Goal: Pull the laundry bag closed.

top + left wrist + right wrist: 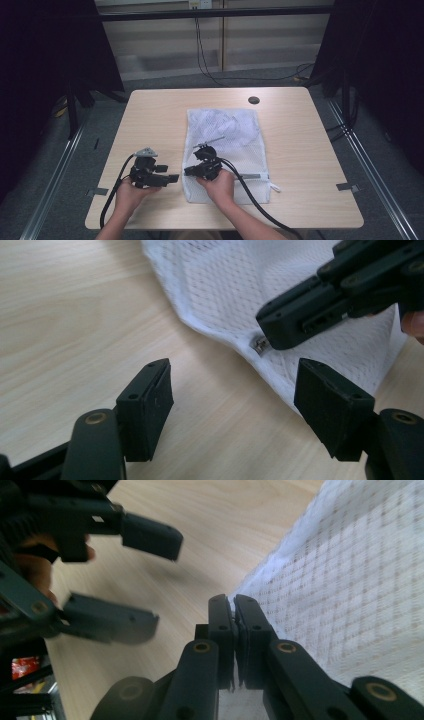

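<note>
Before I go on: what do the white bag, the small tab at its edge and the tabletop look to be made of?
White mesh bag: soft synthetic netting, probably polyester; a regular grid of holes shows, matt.
Small silvery zipper tab: likely metal, going by its shine; too small to be sure.
Pale wooden tabletop: light wood-grain surface, smooth with a faint sheen; possibly laminate rather than solid wood.

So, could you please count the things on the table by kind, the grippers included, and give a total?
White mesh bag: 1
Hand-held grippers: 2, left gripper open, right gripper shut on the bag's edge
Dark round cap in the table: 1
Total: 4
</note>
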The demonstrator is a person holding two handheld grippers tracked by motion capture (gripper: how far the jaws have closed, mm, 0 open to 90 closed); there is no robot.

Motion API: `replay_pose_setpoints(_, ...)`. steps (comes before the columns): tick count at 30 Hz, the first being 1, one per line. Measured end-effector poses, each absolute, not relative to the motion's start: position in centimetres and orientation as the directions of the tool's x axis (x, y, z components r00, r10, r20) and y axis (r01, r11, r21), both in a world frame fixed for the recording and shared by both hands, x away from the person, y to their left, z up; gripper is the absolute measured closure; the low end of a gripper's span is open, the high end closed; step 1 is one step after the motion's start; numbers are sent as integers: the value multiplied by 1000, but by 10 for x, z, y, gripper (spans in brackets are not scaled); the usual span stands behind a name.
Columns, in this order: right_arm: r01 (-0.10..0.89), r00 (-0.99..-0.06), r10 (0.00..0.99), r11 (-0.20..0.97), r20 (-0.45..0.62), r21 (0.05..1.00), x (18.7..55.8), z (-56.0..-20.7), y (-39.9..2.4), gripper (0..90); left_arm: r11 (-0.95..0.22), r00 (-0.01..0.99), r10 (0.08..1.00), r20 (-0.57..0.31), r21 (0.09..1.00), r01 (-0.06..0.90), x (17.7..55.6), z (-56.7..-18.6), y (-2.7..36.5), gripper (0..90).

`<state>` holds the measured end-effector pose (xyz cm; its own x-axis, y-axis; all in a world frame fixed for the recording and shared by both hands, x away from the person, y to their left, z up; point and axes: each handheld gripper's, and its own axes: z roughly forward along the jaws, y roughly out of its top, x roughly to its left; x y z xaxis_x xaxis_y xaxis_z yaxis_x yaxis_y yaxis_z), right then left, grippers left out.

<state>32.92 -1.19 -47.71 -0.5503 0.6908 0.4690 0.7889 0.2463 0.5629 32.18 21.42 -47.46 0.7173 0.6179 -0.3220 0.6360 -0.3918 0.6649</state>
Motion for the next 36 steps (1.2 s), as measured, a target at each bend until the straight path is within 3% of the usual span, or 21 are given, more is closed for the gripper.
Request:
replay_pose_setpoints(11, 775, -560, 671, 217, 485, 594, 328, -466, -20, 868, -352, 707, 552, -443, 645, 679, 321, -484, 194, 325)
replay_pose_setpoints(18, 769, -567, 659, 207, 494, 605, 326, -462, -21, 867, -326, 675, 527, -516, 611, 721, 324, -490, 186, 463)
replay_pose_setpoints(36, 766, -569, 654, 200, 499, 611, 324, -456, -23, 868, -273, 612, 498, -615, 558, 783, 331, -497, 175, 680)
